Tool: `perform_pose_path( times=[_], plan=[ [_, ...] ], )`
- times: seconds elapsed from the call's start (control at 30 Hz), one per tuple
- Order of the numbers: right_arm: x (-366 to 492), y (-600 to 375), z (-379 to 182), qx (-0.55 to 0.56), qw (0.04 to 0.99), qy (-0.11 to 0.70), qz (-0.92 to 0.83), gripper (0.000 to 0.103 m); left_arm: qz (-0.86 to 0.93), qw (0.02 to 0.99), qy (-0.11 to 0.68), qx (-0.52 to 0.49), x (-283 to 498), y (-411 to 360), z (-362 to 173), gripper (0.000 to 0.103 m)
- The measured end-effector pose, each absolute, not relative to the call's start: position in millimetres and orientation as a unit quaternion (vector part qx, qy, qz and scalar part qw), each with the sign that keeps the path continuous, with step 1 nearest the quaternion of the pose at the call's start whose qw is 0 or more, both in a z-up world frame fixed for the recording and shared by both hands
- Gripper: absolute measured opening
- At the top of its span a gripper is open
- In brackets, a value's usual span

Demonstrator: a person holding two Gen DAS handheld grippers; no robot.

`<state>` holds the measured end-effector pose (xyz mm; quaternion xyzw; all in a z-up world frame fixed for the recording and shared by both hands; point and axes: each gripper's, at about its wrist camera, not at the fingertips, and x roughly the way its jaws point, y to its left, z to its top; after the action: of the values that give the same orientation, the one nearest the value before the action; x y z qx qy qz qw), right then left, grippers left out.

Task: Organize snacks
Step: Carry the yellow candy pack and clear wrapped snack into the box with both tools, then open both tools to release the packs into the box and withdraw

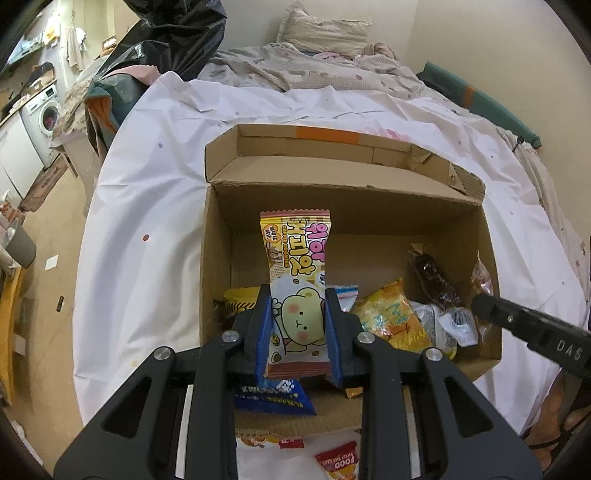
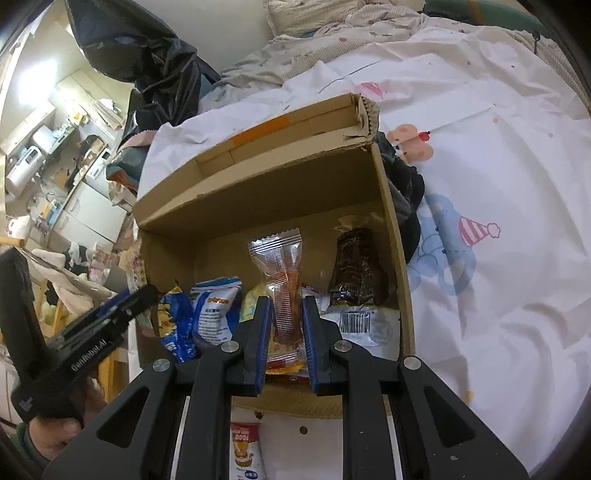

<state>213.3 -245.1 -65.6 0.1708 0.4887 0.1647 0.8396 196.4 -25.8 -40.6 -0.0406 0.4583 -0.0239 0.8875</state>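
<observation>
An open cardboard box (image 1: 218, 254) sits on a white sheet and holds several snack packets. My left gripper (image 1: 298, 301) is shut on a yellow and pink wafer packet with a bear on it (image 1: 297, 280), held upright over the box's left half. My right gripper (image 2: 287, 308) is shut on a clear packet with an orange snack inside (image 2: 282, 273), held upright over the same box (image 2: 391, 229). The right gripper's tip also shows in the left wrist view (image 1: 491, 304) at the box's right wall. The left gripper's body shows in the right wrist view (image 2: 107, 321).
In the box lie a dark brown packet (image 2: 356, 269), blue packets (image 2: 218, 310), an orange-yellow packet (image 1: 391, 317) and a white barcode packet (image 2: 365, 321). More packets (image 1: 338, 459) lie on the sheet in front of the box. A black bag (image 1: 173, 33) and bedding (image 1: 314, 62) lie behind.
</observation>
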Motion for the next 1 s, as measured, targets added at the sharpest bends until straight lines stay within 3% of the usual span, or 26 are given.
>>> perform_pose_path(
  times=[0.57,0.67,0.8,0.93,1.0],
  plan=[
    [219,-234,-78,0.168,0.829,0.509,0.162,0.022,-0.043,0.885,0.464,-0.023,202,-35,-43,0.024],
    [220,-235,-77,0.175,0.828,0.507,0.161,0.022,-0.054,0.883,0.465,-0.026,201,-36,-42,0.032],
    [218,-240,-75,0.185,0.829,0.502,0.163,0.022,-0.046,0.895,0.443,-0.007,193,-40,-33,0.080],
    [217,-242,-69,0.187,0.836,0.489,0.166,0.026,-0.041,0.903,0.427,-0.001,189,-40,-27,0.084],
    [216,-243,-66,0.192,0.837,0.483,0.170,0.038,-0.041,0.903,0.427,-0.007,189,-38,-27,0.084]
  ],
)
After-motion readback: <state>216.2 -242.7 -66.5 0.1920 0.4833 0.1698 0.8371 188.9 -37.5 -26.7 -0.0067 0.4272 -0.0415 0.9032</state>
